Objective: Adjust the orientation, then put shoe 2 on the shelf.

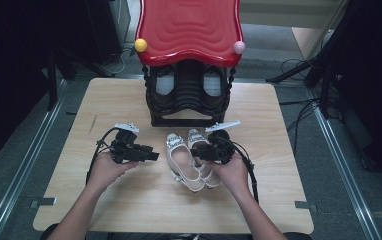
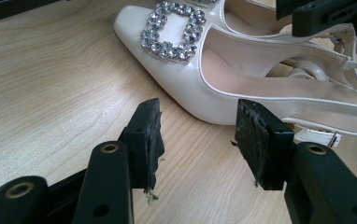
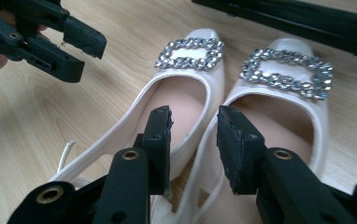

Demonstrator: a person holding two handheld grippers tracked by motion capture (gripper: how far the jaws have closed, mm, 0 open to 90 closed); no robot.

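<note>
Right gripper view: my right gripper (image 3: 193, 140) stands narrowly open over the adjoining inner walls of two cream patent slingback shoes with rhinestone buckles (image 3: 186, 88); closing now might pinch both walls, dragging both shoes.

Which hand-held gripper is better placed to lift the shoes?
Right, probably. The right hand-held gripper hangs open over both shoes' adjoining inner edges; the left hand-held gripper is open beside them, above bare table.
</note>
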